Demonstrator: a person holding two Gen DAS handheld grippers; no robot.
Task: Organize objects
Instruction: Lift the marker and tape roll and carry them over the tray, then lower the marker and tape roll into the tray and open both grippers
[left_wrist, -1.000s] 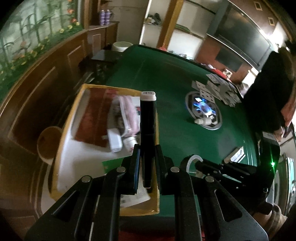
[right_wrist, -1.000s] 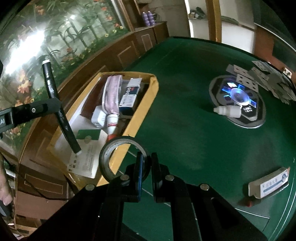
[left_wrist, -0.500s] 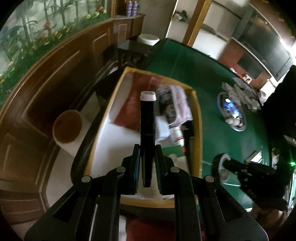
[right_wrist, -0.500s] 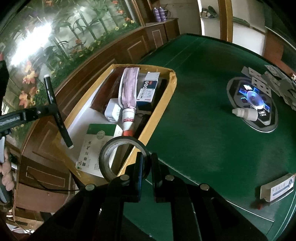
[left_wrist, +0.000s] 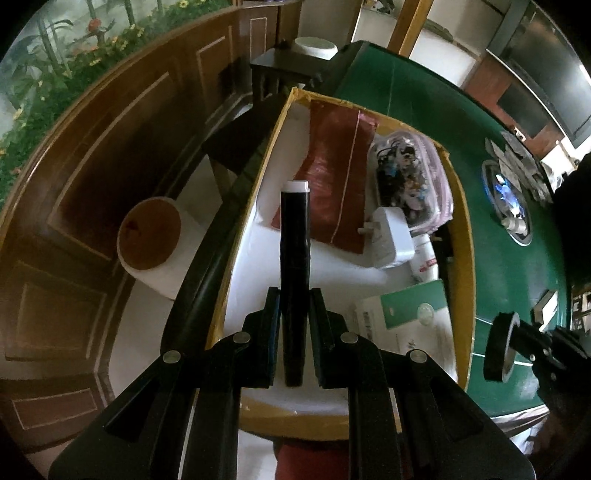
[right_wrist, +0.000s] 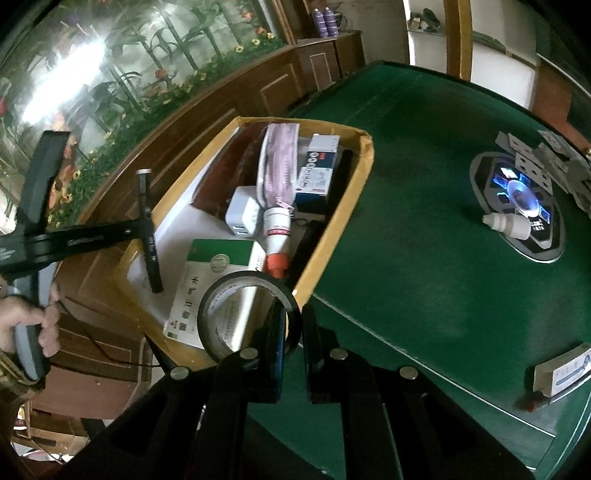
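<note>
My left gripper (left_wrist: 294, 317) is shut on a black pen-shaped tube with a white cap (left_wrist: 294, 258), held above the white floor of the yellow cardboard box (left_wrist: 466, 236). From the right wrist view the same tube (right_wrist: 149, 236) hangs over the box's near left corner (right_wrist: 332, 229). My right gripper (right_wrist: 293, 325) is shut on the rim of a black tape roll (right_wrist: 243, 314), which hovers over the box's near edge. In the left wrist view this roll (left_wrist: 498, 347) sits at the far right, above the green table (left_wrist: 517, 280).
The box holds a red pouch (left_wrist: 334, 166), a pink zip bag (right_wrist: 277, 173), a white charger (right_wrist: 242, 216), a white tube with a red cap (right_wrist: 277, 236), a blue-white carton (right_wrist: 319, 170) and a green-white carton (right_wrist: 214, 273). A small dropper bottle (right_wrist: 508, 225), playing cards (right_wrist: 532, 155) and a flat packet (right_wrist: 563, 373) lie on the table.
My left gripper has carried the tube down and leftward over the box, which now fills its view. My right gripper with the tape roll has drifted slightly toward the box.
</note>
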